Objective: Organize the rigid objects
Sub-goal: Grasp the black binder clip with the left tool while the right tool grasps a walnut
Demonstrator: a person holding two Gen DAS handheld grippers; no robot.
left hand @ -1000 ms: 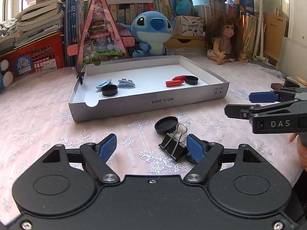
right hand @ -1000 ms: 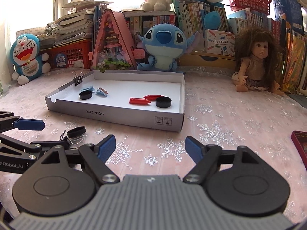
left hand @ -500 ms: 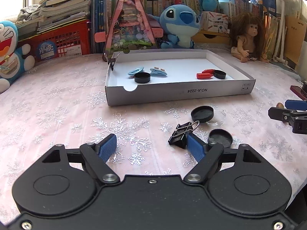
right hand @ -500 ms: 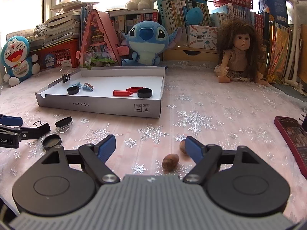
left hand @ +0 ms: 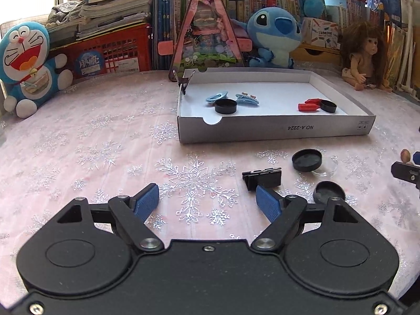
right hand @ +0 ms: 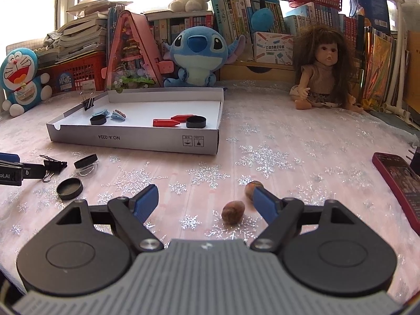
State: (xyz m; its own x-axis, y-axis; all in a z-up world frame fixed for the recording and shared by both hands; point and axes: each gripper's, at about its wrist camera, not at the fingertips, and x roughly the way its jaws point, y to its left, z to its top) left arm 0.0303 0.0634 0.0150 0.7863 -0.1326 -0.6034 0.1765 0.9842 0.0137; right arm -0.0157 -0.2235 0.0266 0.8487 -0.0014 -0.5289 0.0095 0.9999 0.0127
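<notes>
A white cardboard tray [left hand: 275, 130] [right hand: 136, 140] holds blue hair clips [left hand: 245, 98], black caps [left hand: 225, 105] and red pieces [left hand: 308, 106]. On the cloth lie a black binder clip [left hand: 262, 177] [right hand: 53, 163], a black cap on a clear disc [left hand: 306, 159] [right hand: 85, 160] and a flat black lid [left hand: 329, 191] [right hand: 69, 189]. My left gripper [left hand: 207, 202] is open and empty, its right finger just in front of the binder clip. My right gripper [right hand: 206, 202] is open and empty over two brown nuts [right hand: 233, 212].
Plush toys [right hand: 195, 52], a doll [right hand: 324, 68], a pink triangular house [left hand: 207, 31], books and a red crate [left hand: 110, 55] line the back. A red phone [right hand: 396, 176] lies at the right edge. Another binder clip [right hand: 88, 102] is clipped on the tray's far corner.
Both grippers have pulled back and away from each other. The left view has swung left and the binder clip now lies by its right finger. The right gripper now has two nuts between its fingers.
</notes>
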